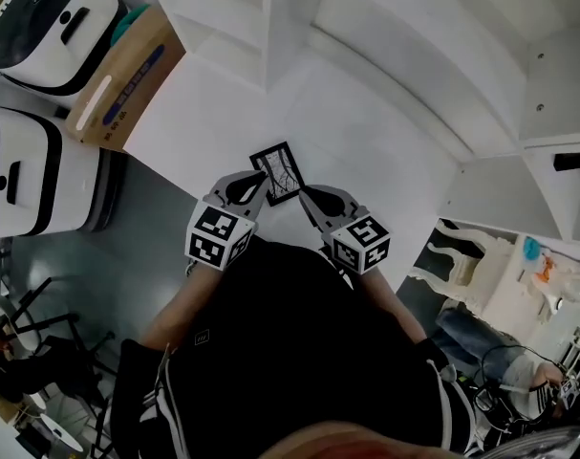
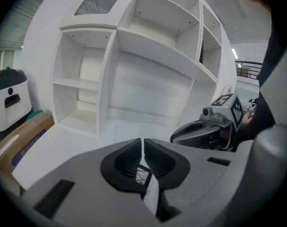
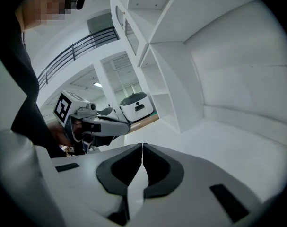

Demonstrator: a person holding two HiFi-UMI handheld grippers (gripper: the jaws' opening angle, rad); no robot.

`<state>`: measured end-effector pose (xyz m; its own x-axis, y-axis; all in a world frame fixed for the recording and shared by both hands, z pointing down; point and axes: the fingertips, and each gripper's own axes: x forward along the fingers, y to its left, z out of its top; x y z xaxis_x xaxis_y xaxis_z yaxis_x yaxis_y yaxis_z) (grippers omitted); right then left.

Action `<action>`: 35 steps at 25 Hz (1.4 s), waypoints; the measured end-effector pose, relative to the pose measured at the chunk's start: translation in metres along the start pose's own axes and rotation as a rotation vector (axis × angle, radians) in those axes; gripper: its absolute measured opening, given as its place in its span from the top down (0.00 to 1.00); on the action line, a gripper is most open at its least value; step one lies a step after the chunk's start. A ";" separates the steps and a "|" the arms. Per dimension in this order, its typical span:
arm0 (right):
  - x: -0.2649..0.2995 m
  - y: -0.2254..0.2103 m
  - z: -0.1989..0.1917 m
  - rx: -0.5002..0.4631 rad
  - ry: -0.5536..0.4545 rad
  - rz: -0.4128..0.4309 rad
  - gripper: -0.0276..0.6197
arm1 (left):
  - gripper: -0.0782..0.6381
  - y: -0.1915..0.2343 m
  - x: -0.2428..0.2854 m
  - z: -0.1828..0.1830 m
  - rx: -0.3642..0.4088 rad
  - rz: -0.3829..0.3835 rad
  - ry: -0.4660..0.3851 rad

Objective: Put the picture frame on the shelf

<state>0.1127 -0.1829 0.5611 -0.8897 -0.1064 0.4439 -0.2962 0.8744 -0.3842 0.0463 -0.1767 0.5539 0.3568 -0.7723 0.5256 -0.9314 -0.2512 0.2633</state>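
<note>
The picture frame (image 1: 279, 171), black-edged with a white line drawing, sits low over the white shelf surface (image 1: 375, 142) between both grippers. My left gripper (image 1: 262, 185) is shut on its lower left edge. A sliver of the frame (image 2: 142, 176) shows between those jaws in the left gripper view. My right gripper (image 1: 305, 195) is shut with nothing in it, its tip right beside the frame's lower right corner. The white shelf unit (image 2: 134, 41) with open compartments rises just ahead. The right gripper (image 2: 200, 129) also shows in the left gripper view.
A cardboard box (image 1: 127, 73) leans at the shelf's left end. Two white-and-black bins (image 1: 46, 22) (image 1: 22, 170) stand beside it on the grey floor. A white ornate chair (image 1: 471, 256) is at the right. Shelf dividers (image 1: 280, 17) stand behind the frame.
</note>
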 end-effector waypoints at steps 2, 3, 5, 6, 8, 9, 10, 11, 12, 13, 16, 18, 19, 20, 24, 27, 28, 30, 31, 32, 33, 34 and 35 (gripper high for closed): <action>0.010 -0.003 -0.002 -0.008 0.026 0.013 0.93 | 0.86 0.007 0.008 -0.008 -0.022 0.005 0.024; 0.014 -0.004 -0.003 -0.012 0.035 0.018 0.93 | 0.86 0.009 0.011 -0.012 -0.034 0.006 0.035; 0.020 -0.006 -0.004 -0.009 0.050 0.018 0.93 | 0.86 0.012 0.015 -0.020 -0.056 0.006 0.051; 0.023 -0.008 -0.005 -0.002 0.058 0.016 0.93 | 0.86 0.014 0.016 -0.024 -0.065 0.006 0.057; 0.027 -0.012 -0.009 0.012 0.082 0.015 0.93 | 0.86 0.020 0.018 -0.032 -0.088 0.010 0.063; 0.030 -0.014 -0.011 0.013 0.099 0.018 0.93 | 0.86 0.023 0.019 -0.036 -0.103 0.014 0.064; 0.033 -0.017 -0.013 0.009 0.119 0.020 0.93 | 0.86 0.028 0.020 -0.039 -0.117 0.019 0.064; 0.036 -0.020 -0.015 0.002 0.140 0.021 0.93 | 0.86 0.032 0.021 -0.040 -0.130 0.026 0.064; 0.039 -0.025 -0.018 -0.004 0.160 0.020 0.93 | 0.86 0.037 0.022 -0.041 -0.139 0.032 0.062; 0.041 -0.029 -0.021 -0.009 0.180 0.017 0.93 | 0.86 0.041 0.022 -0.043 -0.145 0.036 0.060; 0.049 -0.040 -0.031 -0.006 0.223 0.004 0.93 | 0.86 0.049 0.024 -0.052 -0.161 0.049 0.064; 0.055 -0.043 -0.035 0.005 0.235 0.002 0.93 | 0.86 0.053 0.028 -0.061 -0.184 0.050 0.075; 0.058 -0.044 -0.037 0.010 0.240 0.004 0.93 | 0.86 0.053 0.030 -0.067 -0.203 0.045 0.083; 0.062 -0.044 -0.040 0.014 0.247 0.008 0.93 | 0.86 0.053 0.033 -0.072 -0.226 0.037 0.092; 0.078 -0.049 -0.057 0.005 0.321 0.018 0.92 | 0.83 0.052 0.047 -0.096 -0.313 0.018 0.119; 0.087 -0.062 -0.075 -0.023 0.411 -0.020 0.92 | 0.78 0.055 0.058 -0.114 -0.364 0.021 0.141; 0.089 -0.067 -0.080 -0.027 0.435 -0.036 0.92 | 0.77 0.057 0.061 -0.119 -0.374 0.027 0.147; 0.094 -0.076 -0.087 -0.031 0.472 -0.063 0.92 | 0.75 0.062 0.068 -0.127 -0.386 0.045 0.158; 0.096 -0.081 -0.091 -0.034 0.489 -0.074 0.92 | 0.73 0.065 0.070 -0.131 -0.387 0.057 0.164; 0.098 -0.085 -0.095 -0.036 0.505 -0.083 0.92 | 0.71 0.068 0.073 -0.136 -0.384 0.070 0.173; 0.100 -0.089 -0.099 -0.038 0.522 -0.091 0.92 | 0.70 0.070 0.076 -0.142 -0.378 0.083 0.184; 0.100 -0.092 -0.104 -0.039 0.539 -0.099 0.92 | 0.70 0.071 0.079 -0.148 -0.376 0.094 0.196; 0.101 -0.096 -0.109 -0.038 0.557 -0.106 0.92 | 0.69 0.071 0.083 -0.154 -0.377 0.100 0.208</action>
<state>0.0890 -0.2261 0.7308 -0.5352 0.0629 0.8424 -0.3519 0.8900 -0.2899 0.0211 -0.1685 0.7404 0.3089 -0.6384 0.7050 -0.8847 0.0792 0.4594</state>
